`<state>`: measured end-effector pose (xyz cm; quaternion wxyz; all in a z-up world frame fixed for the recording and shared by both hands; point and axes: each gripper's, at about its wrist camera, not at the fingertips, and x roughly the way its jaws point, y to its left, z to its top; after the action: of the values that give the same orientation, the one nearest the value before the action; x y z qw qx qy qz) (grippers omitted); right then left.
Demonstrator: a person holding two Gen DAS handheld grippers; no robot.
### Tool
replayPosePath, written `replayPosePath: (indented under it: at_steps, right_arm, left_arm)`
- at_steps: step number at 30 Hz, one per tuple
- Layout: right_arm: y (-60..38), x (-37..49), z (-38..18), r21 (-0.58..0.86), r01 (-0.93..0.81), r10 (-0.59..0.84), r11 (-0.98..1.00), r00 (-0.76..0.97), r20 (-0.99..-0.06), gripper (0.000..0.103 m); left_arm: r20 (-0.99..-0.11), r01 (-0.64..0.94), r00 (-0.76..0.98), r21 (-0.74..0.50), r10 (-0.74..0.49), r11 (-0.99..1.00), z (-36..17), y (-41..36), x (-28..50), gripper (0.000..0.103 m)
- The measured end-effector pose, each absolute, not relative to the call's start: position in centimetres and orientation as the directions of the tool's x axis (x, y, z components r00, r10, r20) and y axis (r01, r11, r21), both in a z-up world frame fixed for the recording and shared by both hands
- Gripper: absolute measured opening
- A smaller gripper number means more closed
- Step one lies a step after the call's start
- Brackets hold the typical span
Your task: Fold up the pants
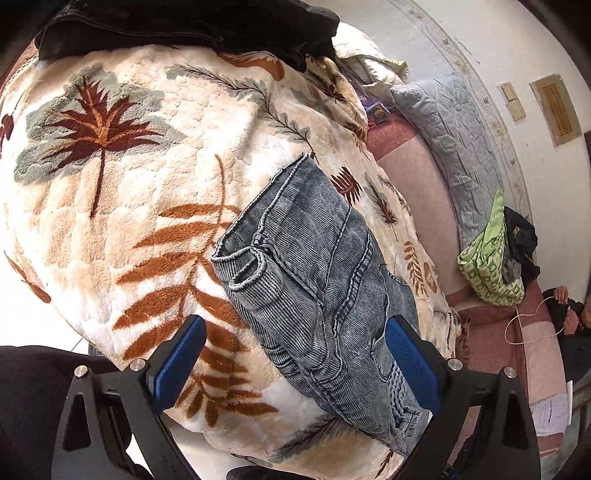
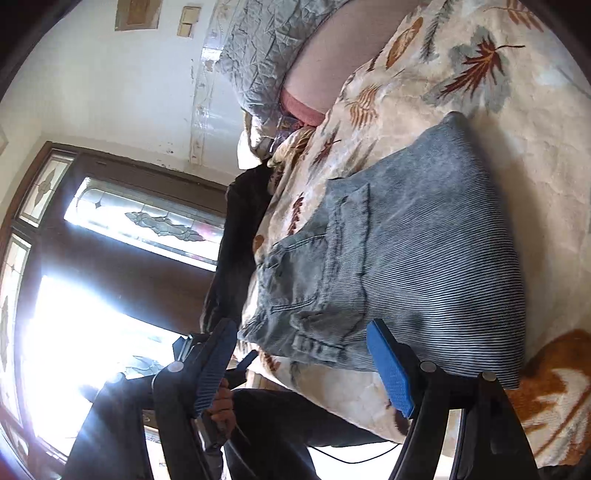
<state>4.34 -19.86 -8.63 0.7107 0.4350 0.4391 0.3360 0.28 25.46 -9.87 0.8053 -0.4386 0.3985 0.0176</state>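
The pants (image 1: 317, 280) are washed blue ribbed denim, lying folded in a compact bundle on a cream leaf-patterned blanket (image 1: 140, 192). In the left wrist view, my left gripper (image 1: 295, 362) is open and empty, its blue pads on either side of the bundle's near end, just above it. In the right wrist view, the pants (image 2: 424, 266) show a back pocket and waistband. My right gripper (image 2: 306, 362) is open and empty, its jaws astride the waistband edge. The other gripper's tip (image 2: 247, 363) shows beyond it.
A dark garment (image 1: 192, 26) lies on the blanket's far end. A grey quilted pillow (image 1: 458, 147), a green bag (image 1: 491, 258) and a pink sheet (image 1: 413, 173) lie beside the blanket. A person sits at the right edge (image 1: 569, 314). A wooden door with glass panes (image 2: 122, 236) is to the left.
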Motion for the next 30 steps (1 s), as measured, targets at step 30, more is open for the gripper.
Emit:
replayPosePath:
  at_steps: [30]
  right_arm:
    - [-12.2, 6.2, -8.8, 0.878, -0.088, 0.85, 0.47, 0.314, -0.423, 0.081]
  left_arm:
    - [-0.527, -0.297, 0.744, -0.811, -0.41, 0.504, -11.0, 27.9, 1.2, 0.097]
